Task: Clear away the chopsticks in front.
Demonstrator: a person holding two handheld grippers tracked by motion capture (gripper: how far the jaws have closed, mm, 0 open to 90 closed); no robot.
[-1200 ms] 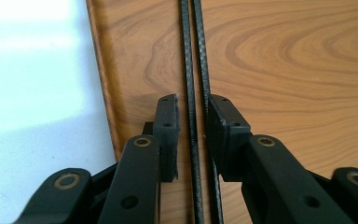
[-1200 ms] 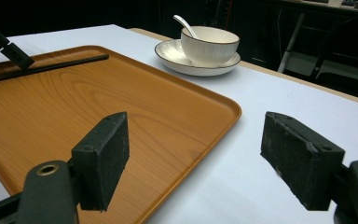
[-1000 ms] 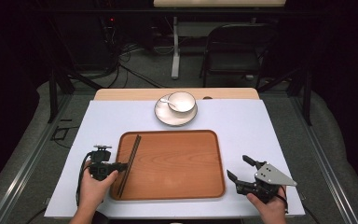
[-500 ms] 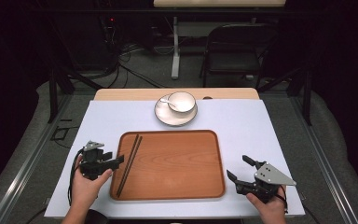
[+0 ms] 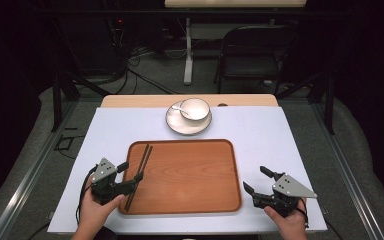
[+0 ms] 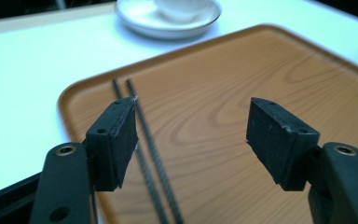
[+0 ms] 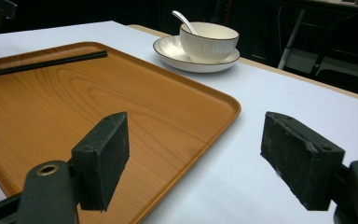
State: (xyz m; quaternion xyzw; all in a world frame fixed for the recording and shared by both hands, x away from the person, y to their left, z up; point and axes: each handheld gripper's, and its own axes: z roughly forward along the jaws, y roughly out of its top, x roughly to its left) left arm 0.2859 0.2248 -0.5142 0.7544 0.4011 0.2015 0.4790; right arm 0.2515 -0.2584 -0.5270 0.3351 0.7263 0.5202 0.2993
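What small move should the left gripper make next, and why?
Probably draw the left gripper back off the brown wooden tray. Its jaws stand open and hold nothing, and the pair of thin dark chopsticks already lies flat along the tray's left edge, so the placing looks finished.

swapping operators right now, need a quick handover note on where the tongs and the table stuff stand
Left tongs: open, holding nothing, at the tray's left edge beside the chopsticks.
Right tongs: open, holding nothing, over the white table off the tray's near right corner.
Chopsticks lie side by side along the left side of the wooden tray.
Bowl with spoon sits on its saucer beyond the tray, untouched.
Probably left: bowl set onto the tray.
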